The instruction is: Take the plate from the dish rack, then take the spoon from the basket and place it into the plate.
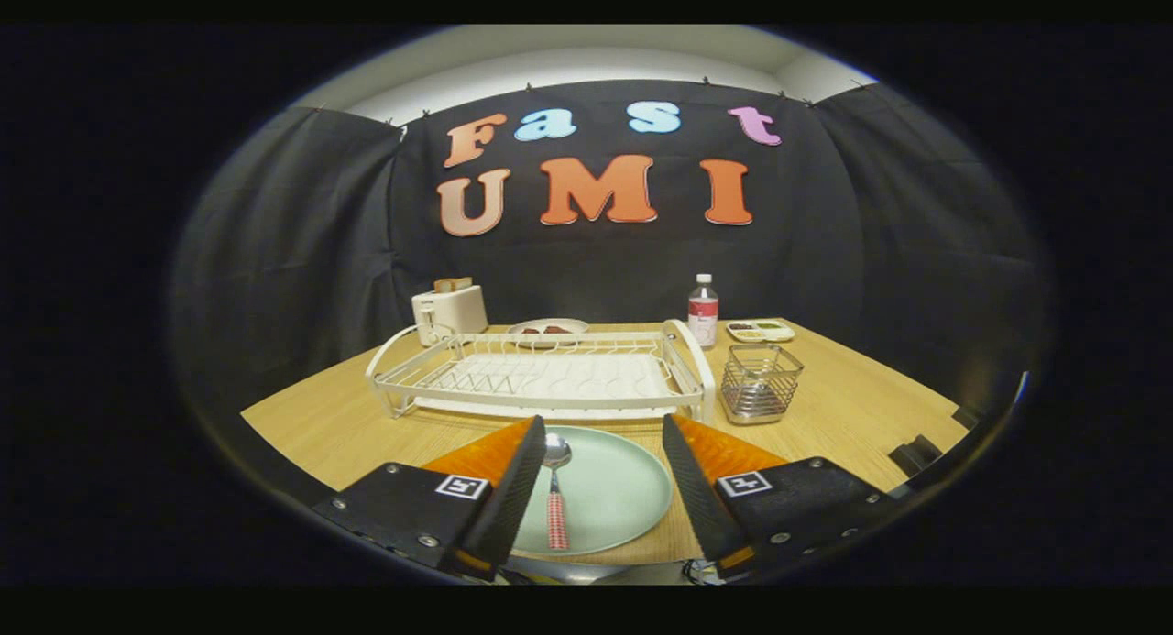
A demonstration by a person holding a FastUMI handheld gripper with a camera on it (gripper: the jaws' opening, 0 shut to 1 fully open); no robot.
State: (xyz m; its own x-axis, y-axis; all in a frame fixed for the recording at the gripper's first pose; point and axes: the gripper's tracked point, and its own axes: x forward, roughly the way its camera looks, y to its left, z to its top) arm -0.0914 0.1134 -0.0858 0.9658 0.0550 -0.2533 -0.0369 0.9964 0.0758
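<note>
A pale green plate [612, 488] lies flat on the wooden table [852, 415], in front of the white dish rack [541, 374]. A spoon [555, 493] with a metal bowl and a red-and-white checked handle rests in the plate, close to the left finger. My gripper [600, 470] is open above the plate, its fingers standing wide apart with the spoon and plate showing between them. Neither finger touches the spoon. A wire basket [761, 383] stands right of the rack, beyond the right finger.
Behind the rack stand a white toaster [449, 311], a small plate with food [548, 328], a bottle with a white cap [703, 310] and a flat tray [760, 331]. The rack holds no dishes that I can see.
</note>
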